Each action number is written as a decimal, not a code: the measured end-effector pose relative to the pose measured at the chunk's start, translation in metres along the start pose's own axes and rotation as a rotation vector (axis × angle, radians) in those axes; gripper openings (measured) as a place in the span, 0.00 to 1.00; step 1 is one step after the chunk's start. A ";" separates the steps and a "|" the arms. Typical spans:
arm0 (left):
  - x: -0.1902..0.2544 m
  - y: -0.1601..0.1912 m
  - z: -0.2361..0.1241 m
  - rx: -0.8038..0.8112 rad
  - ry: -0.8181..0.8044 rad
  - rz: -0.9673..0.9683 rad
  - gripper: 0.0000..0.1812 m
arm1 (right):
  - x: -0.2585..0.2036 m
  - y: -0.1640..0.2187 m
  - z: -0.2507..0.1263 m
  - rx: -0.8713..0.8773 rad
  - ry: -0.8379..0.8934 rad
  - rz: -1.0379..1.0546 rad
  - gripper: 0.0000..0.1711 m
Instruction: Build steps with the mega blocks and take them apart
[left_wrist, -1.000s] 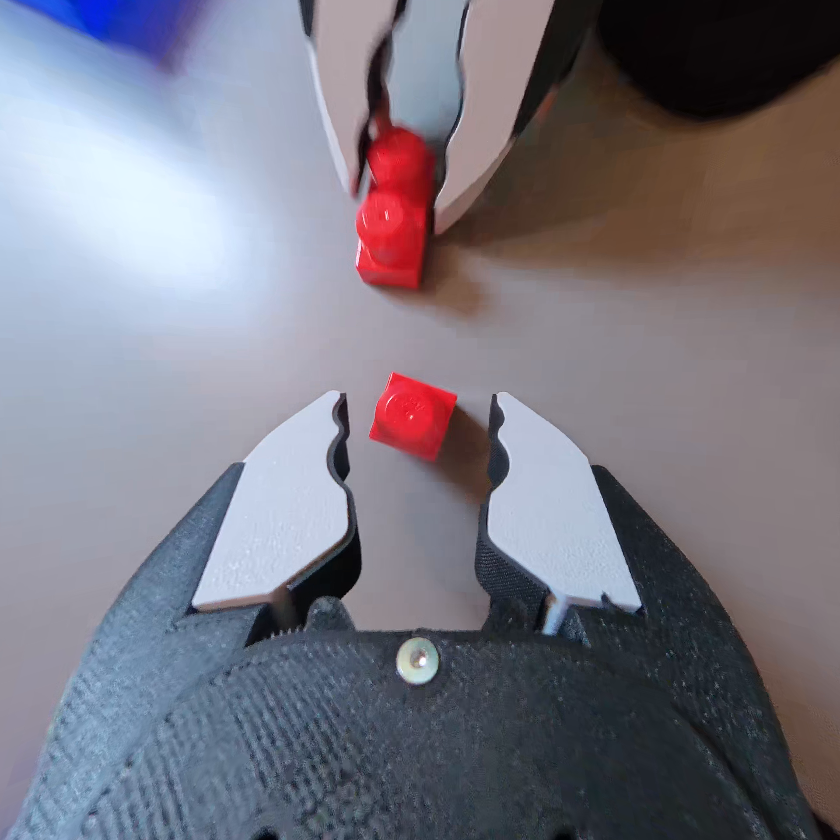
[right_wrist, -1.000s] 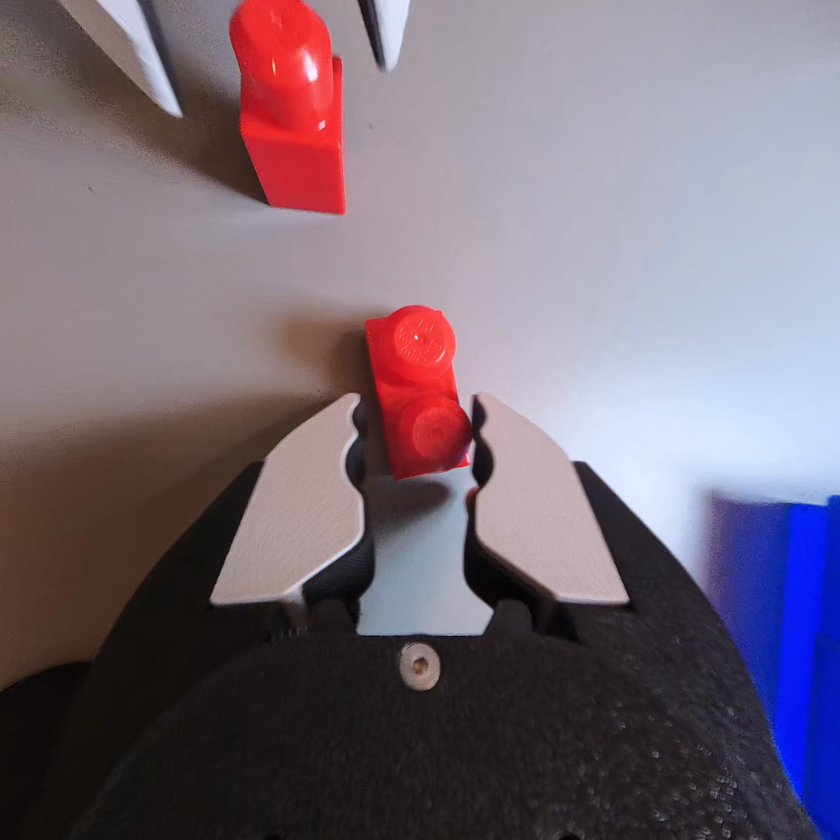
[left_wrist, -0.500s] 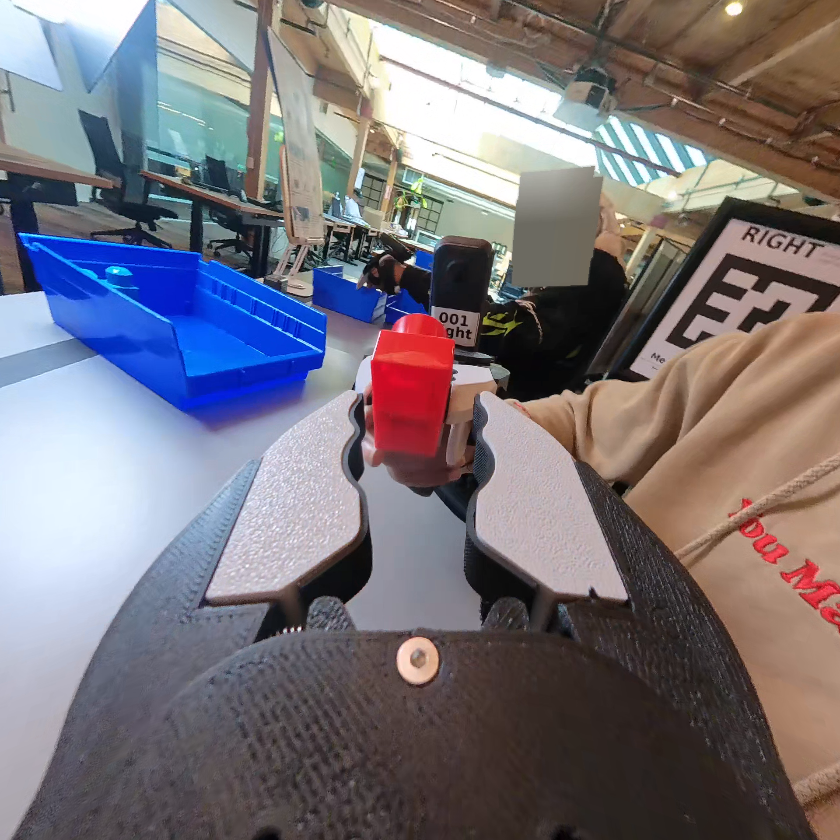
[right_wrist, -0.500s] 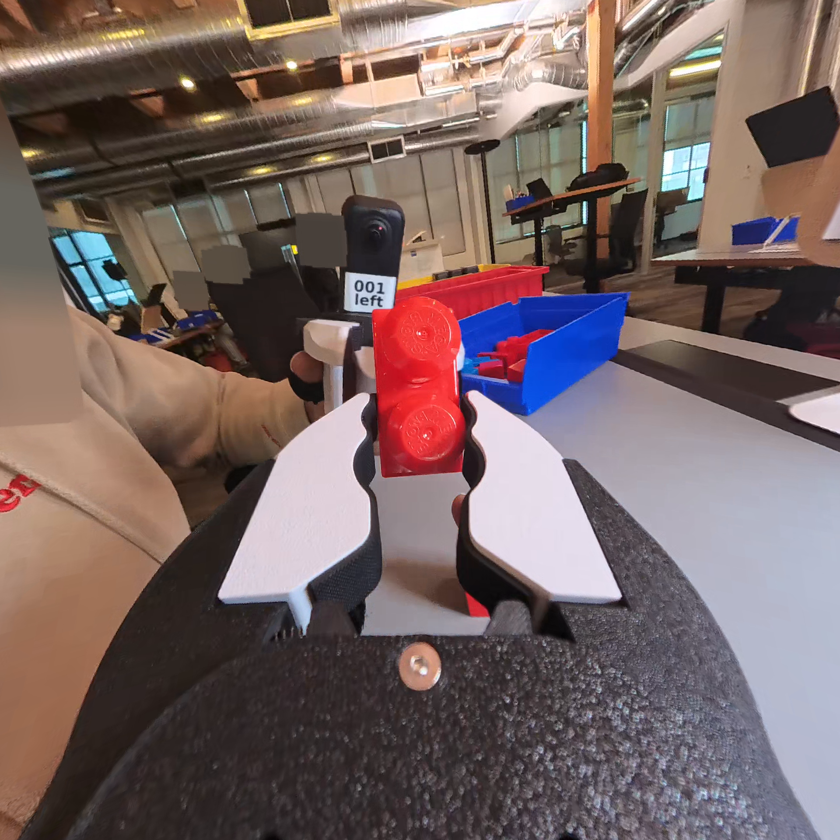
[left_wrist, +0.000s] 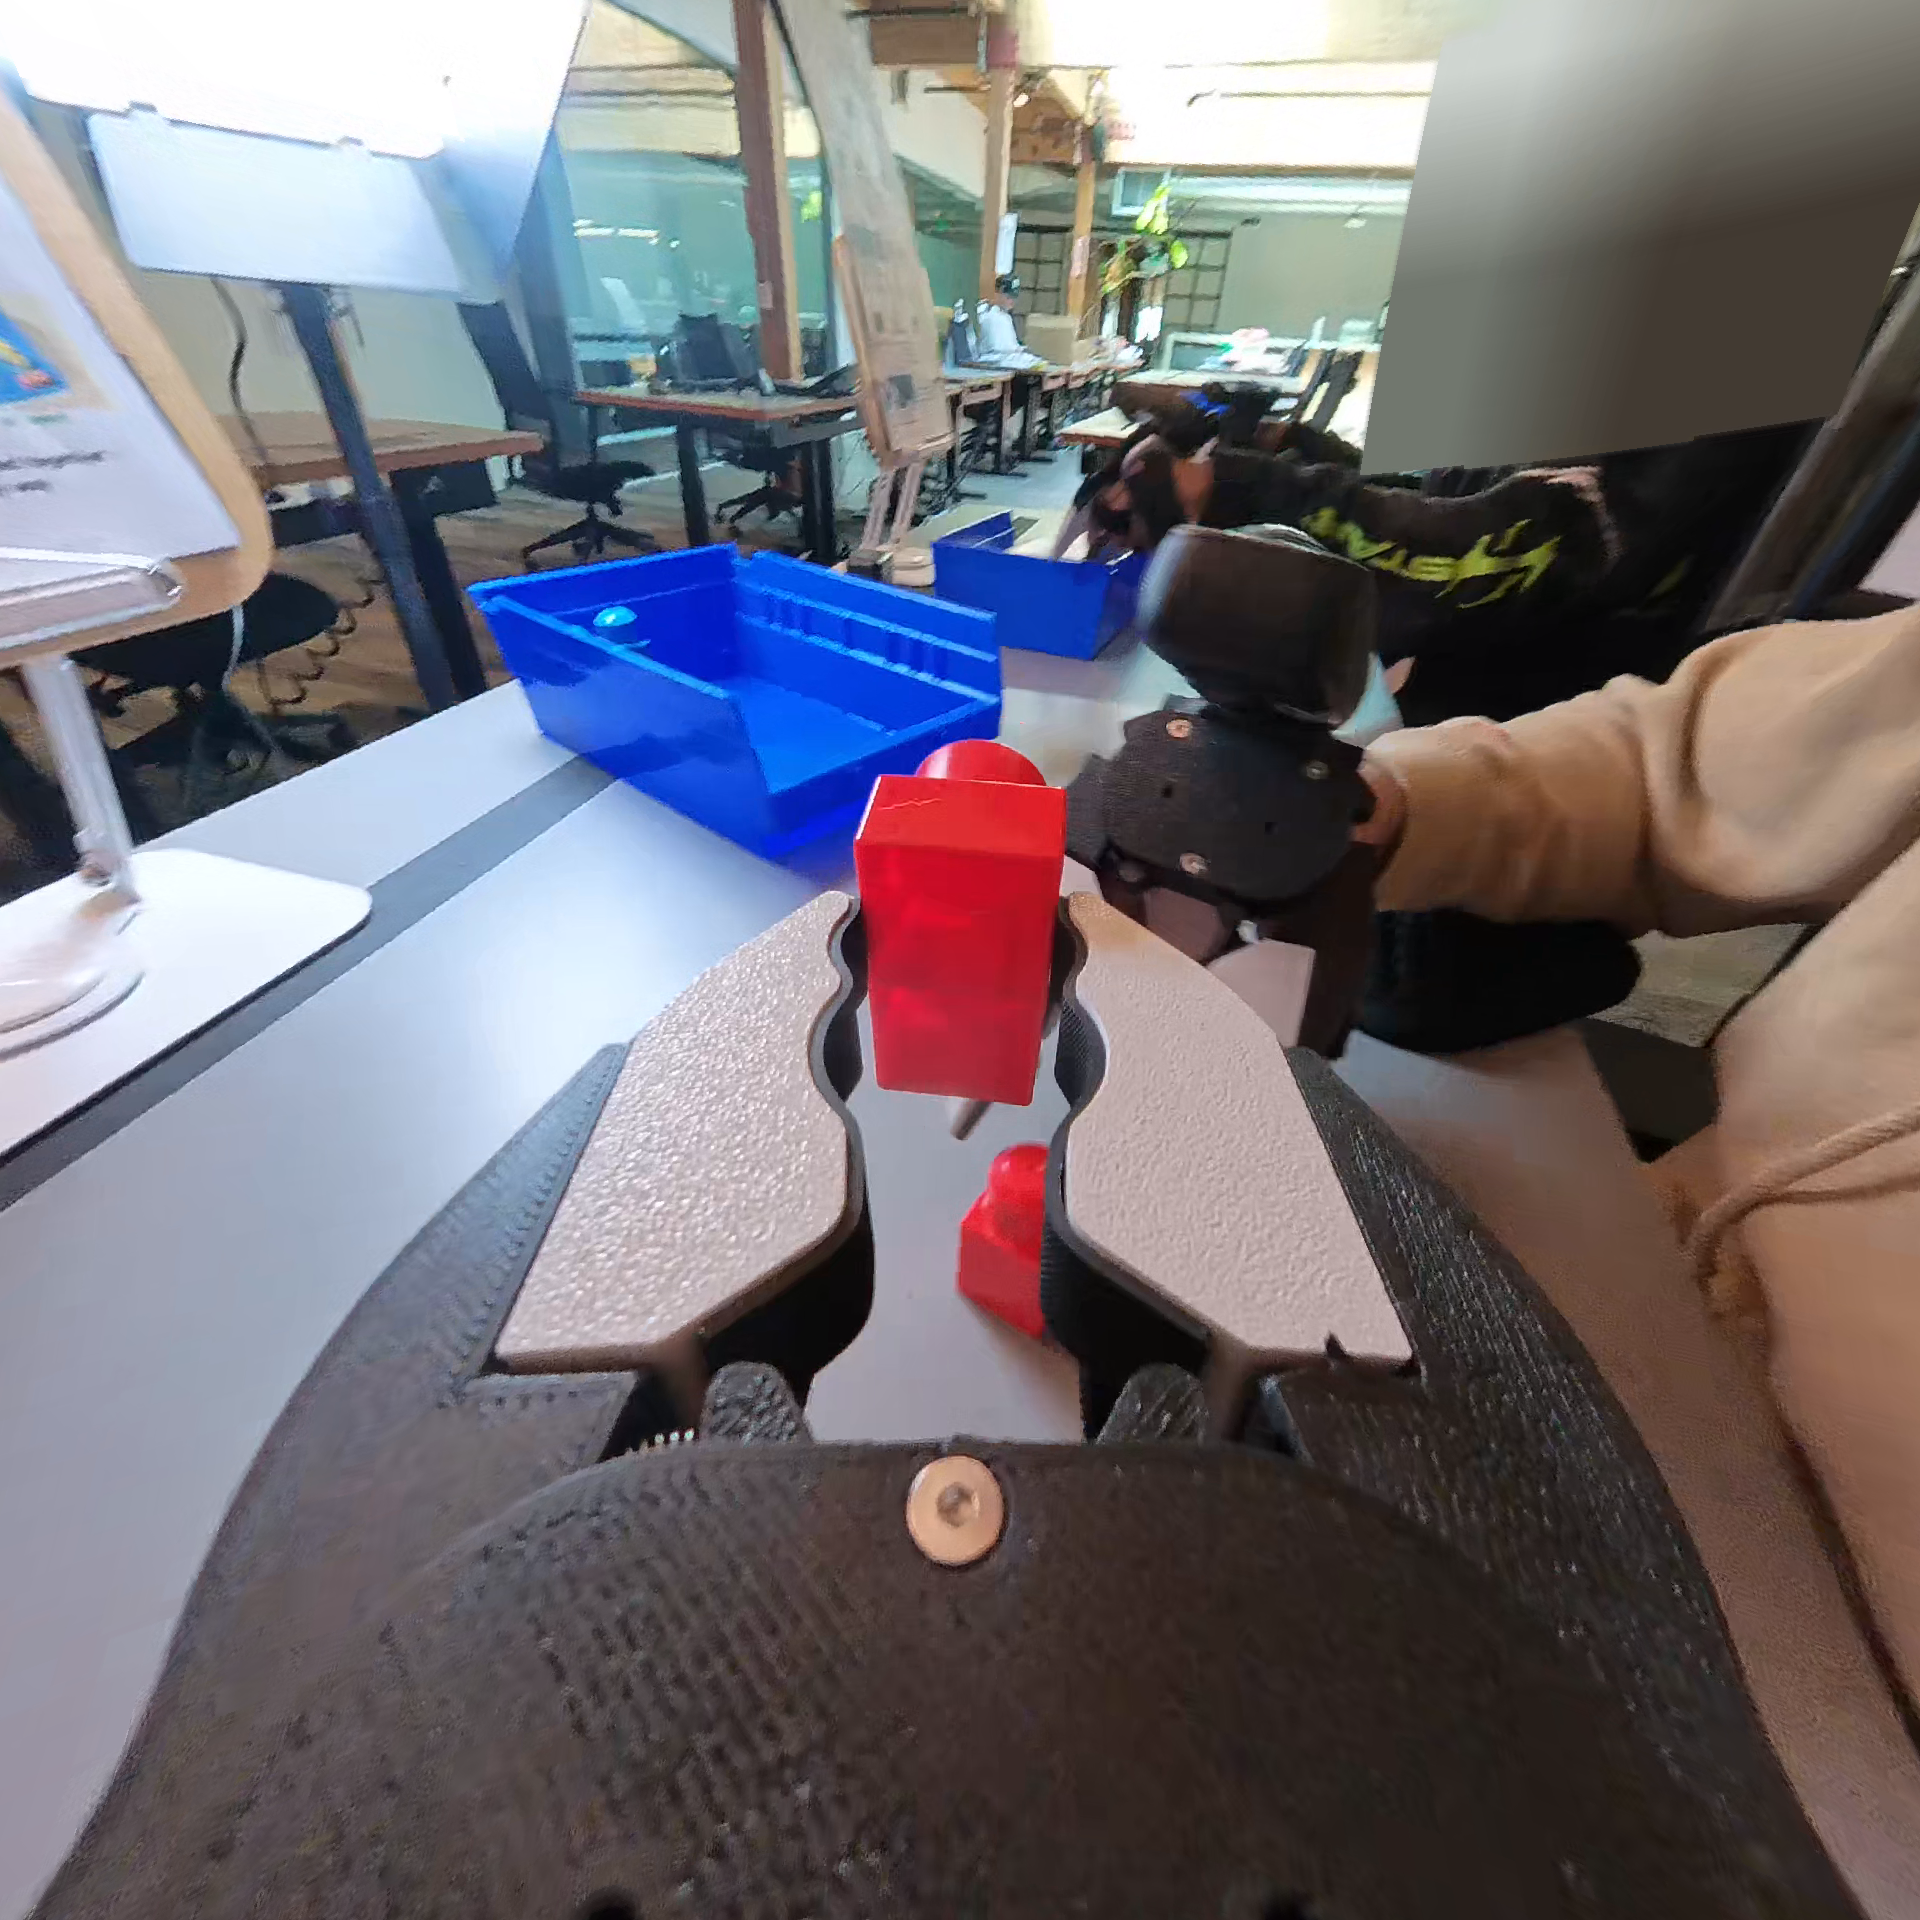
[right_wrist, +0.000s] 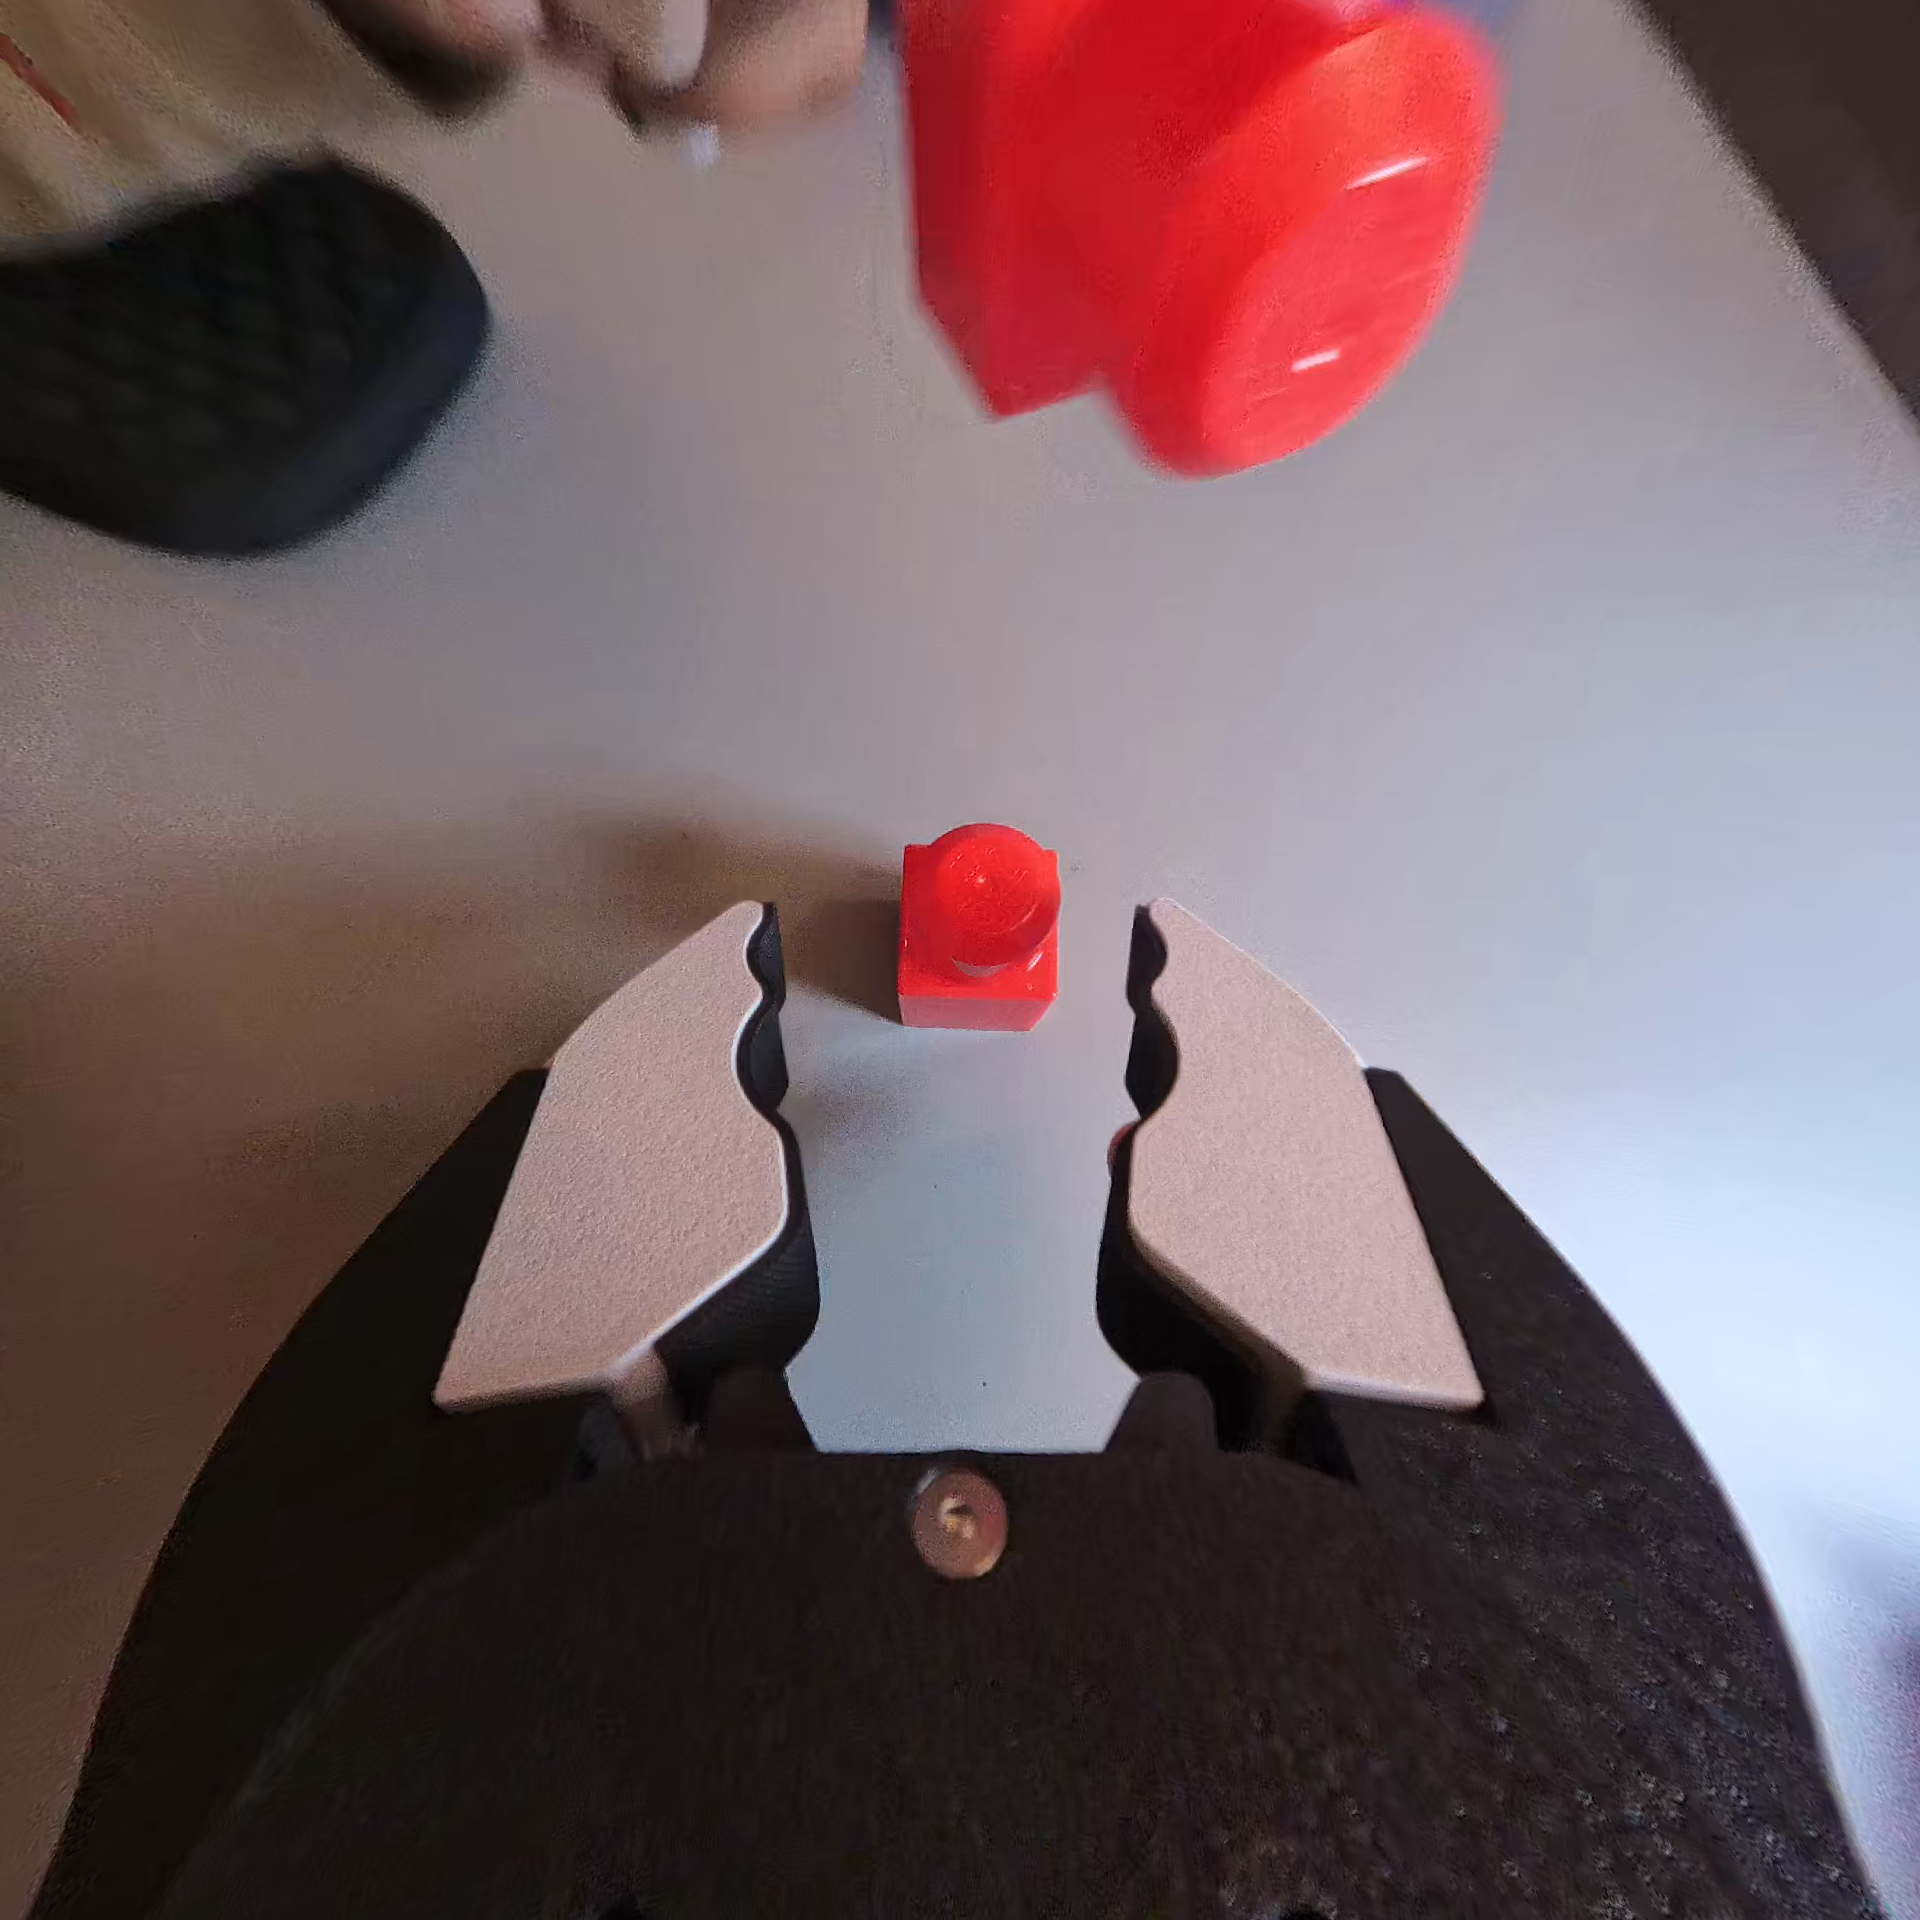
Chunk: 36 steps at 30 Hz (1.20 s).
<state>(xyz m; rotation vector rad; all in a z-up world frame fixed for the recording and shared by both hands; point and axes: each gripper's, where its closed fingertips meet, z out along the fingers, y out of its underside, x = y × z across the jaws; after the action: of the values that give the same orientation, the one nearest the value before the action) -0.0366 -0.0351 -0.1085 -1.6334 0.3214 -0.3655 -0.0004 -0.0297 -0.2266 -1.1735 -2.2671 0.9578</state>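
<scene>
Red block (left_wrist: 956, 956) between left fingers (left_wrist: 727, 1122), off the table (left_wrist: 260, 1195)

Half a second ago the right gripper (right_wrist: 954, 961) clamped a two-stud red block held up in the air; now its jaws stand apart and it points down at the grey table (right_wrist: 1455, 831), where a single-stud red block (right_wrist: 977, 930) sits just ahead of its fingertips. The left gripper (left_wrist: 958, 961) now grips a taller red block (left_wrist: 956, 940) and tilts lower, so the small block (left_wrist: 1006, 1242) shows between its fingers. In the right wrist view that tall block (right_wrist: 1195, 223) now fills the upper right, blurred.
</scene>
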 end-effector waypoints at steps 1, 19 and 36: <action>-0.009 0.007 -0.001 -0.016 -0.022 -0.012 0.19 | 0.000 0.006 0.010 -0.050 0.017 -0.020 0.36; 0.019 0.015 0.016 0.078 0.177 -0.259 0.19 | 0.036 -0.083 -0.109 0.958 -0.184 0.294 0.22; 0.021 0.016 0.022 0.047 0.173 -0.213 0.19 | 0.022 -0.077 -0.088 0.742 -0.179 0.200 0.31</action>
<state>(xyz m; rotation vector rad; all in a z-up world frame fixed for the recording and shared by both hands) -0.0078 -0.0256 -0.1257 -1.5974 0.2675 -0.6737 0.0001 -0.0091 -0.1097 -0.9965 -1.6548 1.8308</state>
